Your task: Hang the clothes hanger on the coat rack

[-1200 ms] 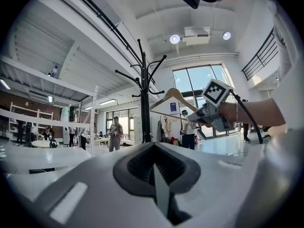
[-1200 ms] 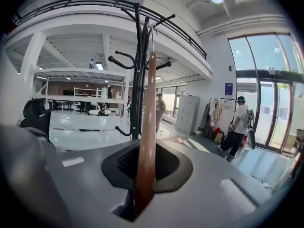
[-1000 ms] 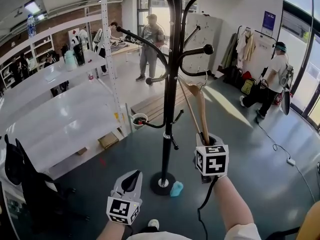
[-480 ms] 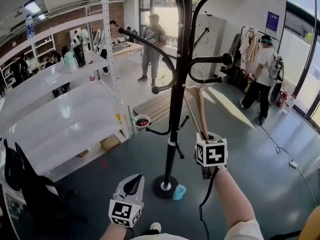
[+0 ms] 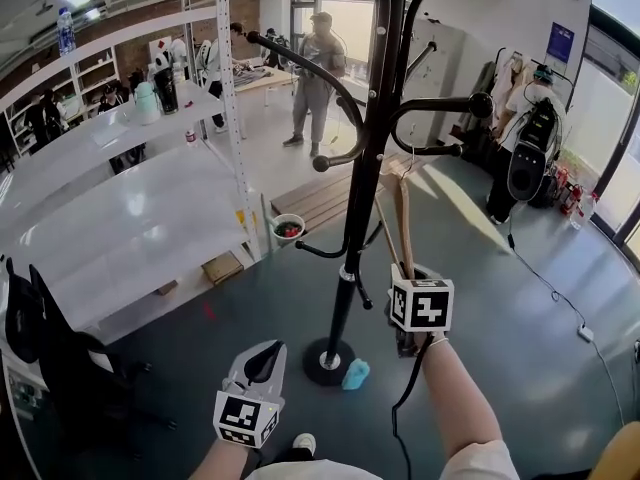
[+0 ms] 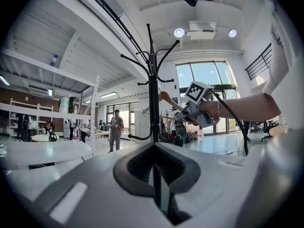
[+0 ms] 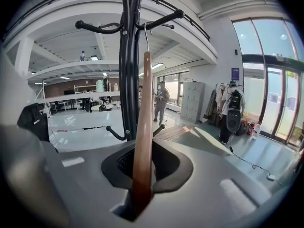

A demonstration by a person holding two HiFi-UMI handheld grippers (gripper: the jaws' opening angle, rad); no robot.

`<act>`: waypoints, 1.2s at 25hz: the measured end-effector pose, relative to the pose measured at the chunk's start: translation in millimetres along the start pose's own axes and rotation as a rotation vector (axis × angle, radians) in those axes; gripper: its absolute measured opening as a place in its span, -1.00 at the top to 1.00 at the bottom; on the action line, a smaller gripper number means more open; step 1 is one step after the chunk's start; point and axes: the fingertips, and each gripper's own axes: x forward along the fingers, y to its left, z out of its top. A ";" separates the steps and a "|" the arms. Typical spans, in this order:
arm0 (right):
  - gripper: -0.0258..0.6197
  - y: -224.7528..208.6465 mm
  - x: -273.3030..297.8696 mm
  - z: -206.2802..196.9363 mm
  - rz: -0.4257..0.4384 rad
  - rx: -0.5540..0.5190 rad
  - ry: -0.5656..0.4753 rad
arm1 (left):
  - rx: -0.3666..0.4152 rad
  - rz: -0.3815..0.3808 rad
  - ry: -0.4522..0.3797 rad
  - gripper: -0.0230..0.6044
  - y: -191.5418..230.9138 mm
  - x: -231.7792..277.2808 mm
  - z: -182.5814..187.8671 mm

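Now the right gripper (image 5: 408, 268) is clamped on the lower end of a wooden clothes hanger (image 5: 403, 218). Over the last second it has brought the hanger's wire hook closer beneath a ball-tipped arm of the black coat rack (image 5: 362, 168). Hanging looks near but is not done. The left gripper (image 5: 262, 363) hangs low, closed and empty. Lower rack arms crowd the path. A white shelving unit (image 5: 222, 88) stands to the left, with people well beyond.

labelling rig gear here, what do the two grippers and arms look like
The left gripper and right gripper: pale grey shells, black jaw linings, each with a white cube of black square markers. A black cable runs from the right one. Short white sleeves.
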 end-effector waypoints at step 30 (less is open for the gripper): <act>0.84 -0.2 -219.2 -40.4 -0.096 -0.044 -0.510 | 0.054 -0.068 -0.141 0.93 -111.6 -79.4 55.3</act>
